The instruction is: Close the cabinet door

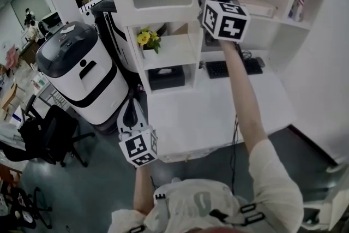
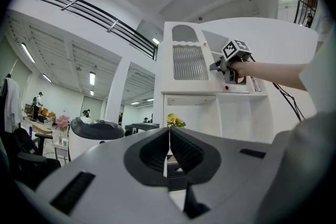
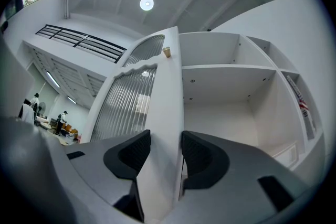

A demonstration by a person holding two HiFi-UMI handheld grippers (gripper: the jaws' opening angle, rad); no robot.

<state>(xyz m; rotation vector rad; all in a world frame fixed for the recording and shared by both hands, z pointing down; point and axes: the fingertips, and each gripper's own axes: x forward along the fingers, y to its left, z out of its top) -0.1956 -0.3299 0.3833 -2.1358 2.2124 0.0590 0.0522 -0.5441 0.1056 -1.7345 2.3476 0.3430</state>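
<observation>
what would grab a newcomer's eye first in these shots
The right hand-held gripper, raised at arm's length, is clamped on the edge of the ribbed-glass cabinet door, which stands open beside bare white shelves. The left hand-held gripper hangs low with its jaws shut on nothing, and yellow flowers brighten a cubby under the door.

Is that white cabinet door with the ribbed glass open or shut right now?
Open: the cabinet door stands out from the shelves behind, its edge clamped between the right tool's jaws.
</observation>
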